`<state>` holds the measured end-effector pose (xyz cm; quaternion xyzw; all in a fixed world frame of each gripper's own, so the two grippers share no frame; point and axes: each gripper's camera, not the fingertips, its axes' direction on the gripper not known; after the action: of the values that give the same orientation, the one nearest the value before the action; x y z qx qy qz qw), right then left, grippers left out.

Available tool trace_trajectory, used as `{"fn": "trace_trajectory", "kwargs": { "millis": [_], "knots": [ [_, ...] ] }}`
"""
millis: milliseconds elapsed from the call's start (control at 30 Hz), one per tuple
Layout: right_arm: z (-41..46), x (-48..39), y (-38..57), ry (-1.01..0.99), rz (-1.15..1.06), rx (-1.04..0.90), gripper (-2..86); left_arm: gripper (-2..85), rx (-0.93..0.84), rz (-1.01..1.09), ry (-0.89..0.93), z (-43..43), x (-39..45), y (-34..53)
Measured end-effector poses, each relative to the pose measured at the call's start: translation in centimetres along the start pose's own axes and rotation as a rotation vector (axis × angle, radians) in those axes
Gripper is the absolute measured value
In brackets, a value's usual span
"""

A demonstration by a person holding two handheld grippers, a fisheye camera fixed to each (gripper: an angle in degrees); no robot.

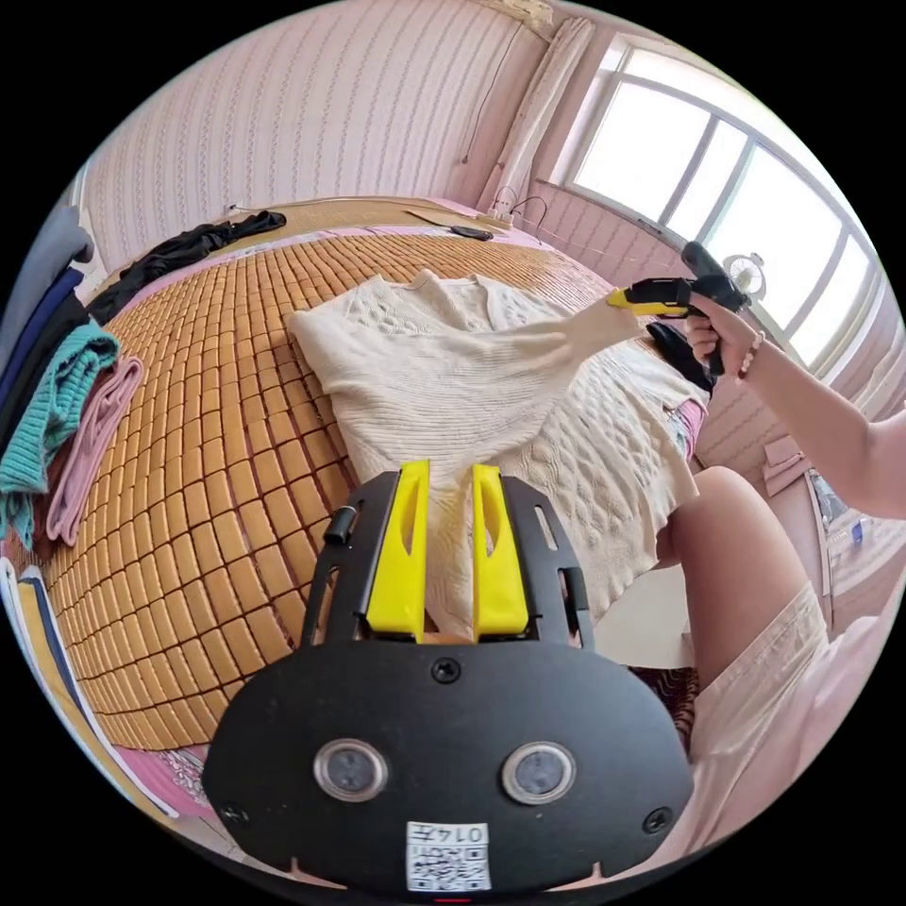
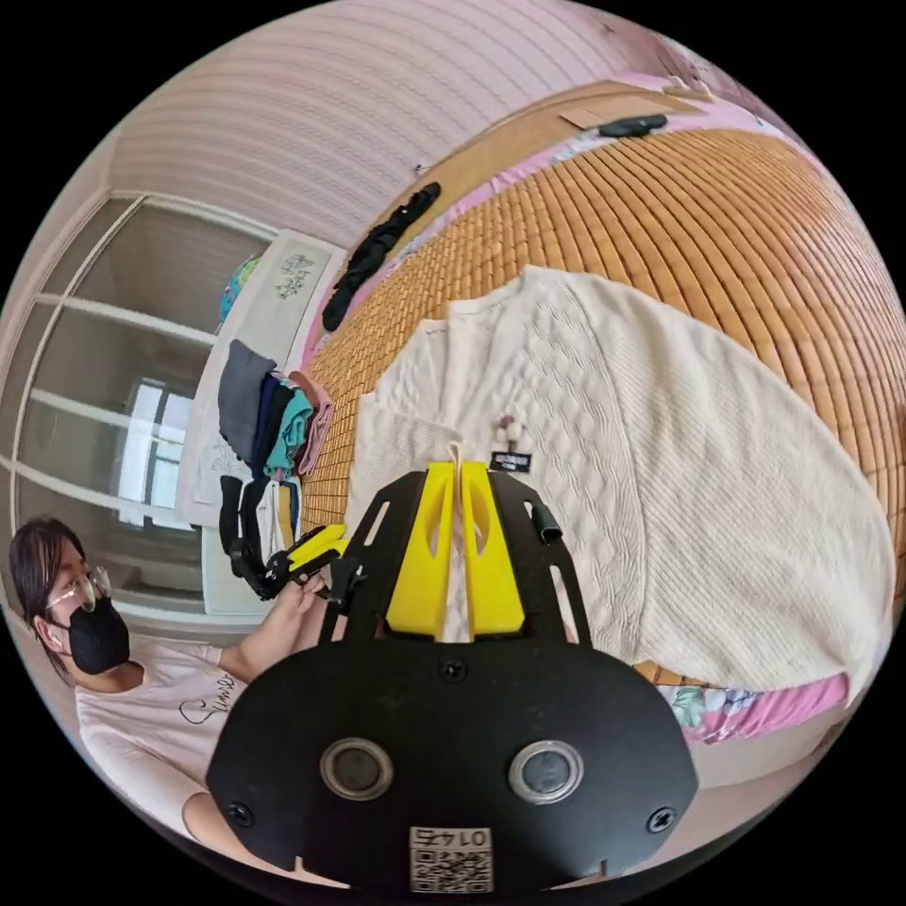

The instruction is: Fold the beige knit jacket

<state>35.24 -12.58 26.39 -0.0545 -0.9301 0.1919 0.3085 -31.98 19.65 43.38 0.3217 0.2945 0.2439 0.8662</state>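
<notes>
The beige knit jacket (image 1: 491, 396) lay spread on a bamboo mat (image 1: 208, 453) that covered the bed, its hem reaching the near edge of the mattress.

In the left gripper view, the left gripper (image 1: 446, 472) sat low over the near part of the jacket, its yellow jaws a little apart with knit fabric running up between them; whether they pinched that fabric could not be told from this angle. Farther off in that view, the right gripper (image 1: 618, 300), held in the person's hand (image 1: 722, 330), had one sleeve (image 1: 566, 340) by its cuff, and the sleeve stretched up off the mat from the jacket's body to those jaws.

In the right gripper view, the right gripper (image 2: 457, 472) stood with its jaws nearly together and a strip of pale knit clamped between them, so it was clenched on the sleeve. The rest of the jacket (image 2: 661, 453) spread beyond and to one side of the jaws, flat on the mat (image 2: 755, 217). The left gripper (image 2: 316, 552) showed at the jacket's edge, in the person's hand.

A pile of folded clothes (image 1: 66, 415) rested at one edge of the mat, and a dark garment (image 1: 179, 250) lay at the far side.
</notes>
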Motion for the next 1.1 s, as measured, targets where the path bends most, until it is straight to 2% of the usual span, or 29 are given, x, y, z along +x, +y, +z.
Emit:
{"fn": "trace_trajectory", "kwargs": {
  "millis": [67, 100, 233, 400, 567, 633, 733, 833, 1000, 1100],
  "knots": [
    [0.8, 1.3, 0.2, -0.042, 0.067, 0.005, 0.6, 7.1, -0.073, 0.002, -0.014, 3.0, -0.3, 1.5],
    [0.8, 1.2, 0.2, -0.032, 0.075, 0.009, 0.6, 6.5, -0.021, -0.004, -0.006, 3.6, -0.6, 2.8],
    [-0.6, -1.2, -0.5, -0.012, 0.068, 0.033, 0.5, 4.8, -0.048, -0.028, -0.023, 5.5, -1.1, 4.9],
    [-4.3, -3.4, -0.9, 0.19, 0.104, 0.097, 0.2, 4.8, -0.057, 0.089, -0.143, 8.8, 1.4, 8.6],
    [-11.7, -3.1, 5.4, 0.272, 0.212, 0.529, 0.8, 4.2, -0.088, 0.156, -0.172, 8.6, 3.2, 9.8],
    [-12.9, -2.5, 7.1, 0.323, 0.272, 0.604, 1.8, 4.3, -0.066, 0.18, -0.179, 8.2, 4.3, 9.4],
    [-14.6, -2.7, 8.2, 0.442, 0.314, 0.633, 6.2, 5.0, -0.039, 0.247, -0.158, 9.2, 7.7, 7.4],
    [-18.2, -3.2, 9.1, 0.542, 0.38, 0.758, 8.0, 5.5, -0.038, 0.314, -0.063, 13.0, 12.9, 4.8],
    [-24.1, -1.3, 10.7, 0.597, 0.53, 0.838, 12.3, 7.6, -0.106, 0.582, 0.046, 23.7, 28.0, 2.5],
    [-27.8, 0.1, 14.8, 0.611, 0.677, 1.011, 11.7, 7.9, -0.139, 0.668, 0.145, 29.0, 35.8, 2.2]
  ]
}}
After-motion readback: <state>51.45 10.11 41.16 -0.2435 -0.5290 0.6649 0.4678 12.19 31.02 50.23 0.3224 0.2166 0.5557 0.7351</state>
